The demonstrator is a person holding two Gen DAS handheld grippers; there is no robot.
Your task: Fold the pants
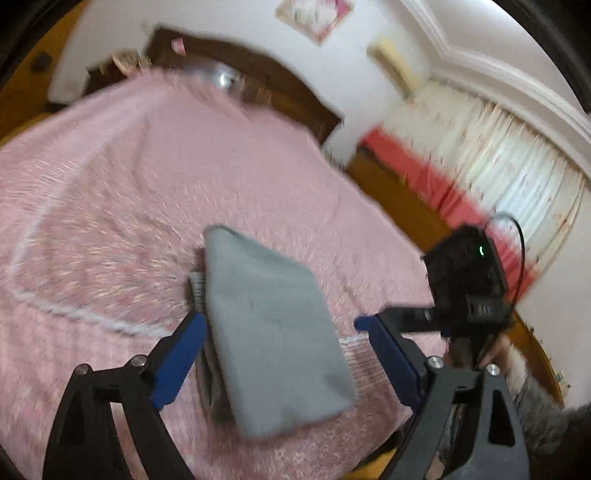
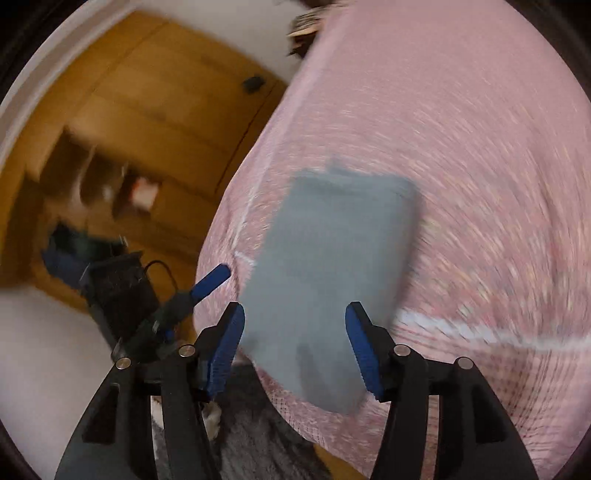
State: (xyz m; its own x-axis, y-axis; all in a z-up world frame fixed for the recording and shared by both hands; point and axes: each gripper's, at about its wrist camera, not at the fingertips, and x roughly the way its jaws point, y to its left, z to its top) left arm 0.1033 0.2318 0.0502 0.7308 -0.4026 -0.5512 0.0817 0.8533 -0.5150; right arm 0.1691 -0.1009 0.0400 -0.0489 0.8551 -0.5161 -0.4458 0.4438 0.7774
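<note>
Grey pants (image 1: 273,325) folded into flat rectangle, lying on pink bed (image 1: 110,184). My left claw (image 1: 280,354) spread wide above pants, gripping nothing. My right claw (image 2: 295,347) parted, empty, above pants too.

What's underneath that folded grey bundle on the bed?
The folded grey pants lie on a pink bedspread. Lower fabric layers peek out along one edge; anything else beneath is covered.

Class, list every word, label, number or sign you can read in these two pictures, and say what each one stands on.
None can be read.
Folded grey pants on the pink bedspread: no label visible.
Wall picture: too blurred to tell whether it bears words.
</note>
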